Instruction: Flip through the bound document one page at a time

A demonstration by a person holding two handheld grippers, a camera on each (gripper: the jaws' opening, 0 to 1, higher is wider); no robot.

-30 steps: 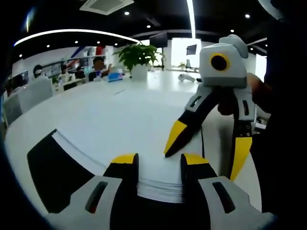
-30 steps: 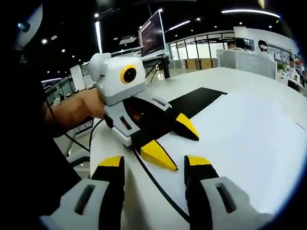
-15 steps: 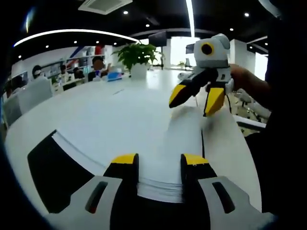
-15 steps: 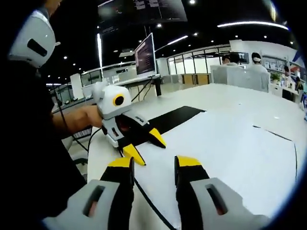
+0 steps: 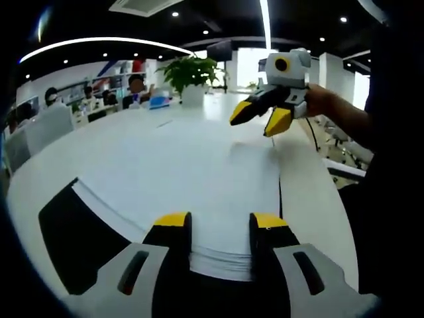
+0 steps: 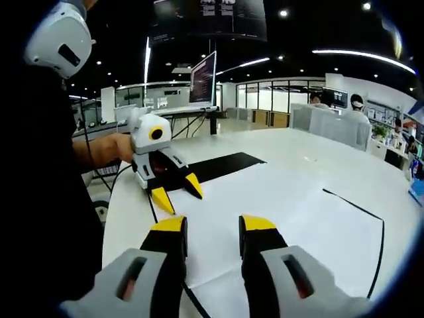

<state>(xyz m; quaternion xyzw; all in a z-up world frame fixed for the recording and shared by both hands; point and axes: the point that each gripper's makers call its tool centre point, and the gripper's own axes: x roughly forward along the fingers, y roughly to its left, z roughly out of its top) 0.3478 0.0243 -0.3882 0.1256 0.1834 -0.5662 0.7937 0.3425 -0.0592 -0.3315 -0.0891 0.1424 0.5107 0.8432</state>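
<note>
The bound document (image 5: 165,179) lies open on the white table, white pages up, with a black cover (image 5: 69,235) showing at its left. My left gripper (image 5: 220,220) stands open at the near edge, its jaws astride the page stack (image 5: 222,260). My right gripper (image 5: 260,119) hangs open in the air over the document's far end, held by a hand, with nothing visible between its fingers. In the right gripper view, the right gripper (image 6: 212,225) is above the white page (image 6: 291,192), and the left gripper (image 6: 177,193) rests on the document beside the black cover (image 6: 222,164).
A potted plant (image 5: 189,78) stands at the far end of the long white table (image 5: 132,132). Several people sit at desks behind it. A monitor (image 6: 202,76) is on a desk beyond the table. A black cable (image 6: 151,207) trails from the left gripper.
The right gripper has risen from the page near the left gripper and moved away toward the document's far end, its jaws a little narrower. The left gripper has not moved.
</note>
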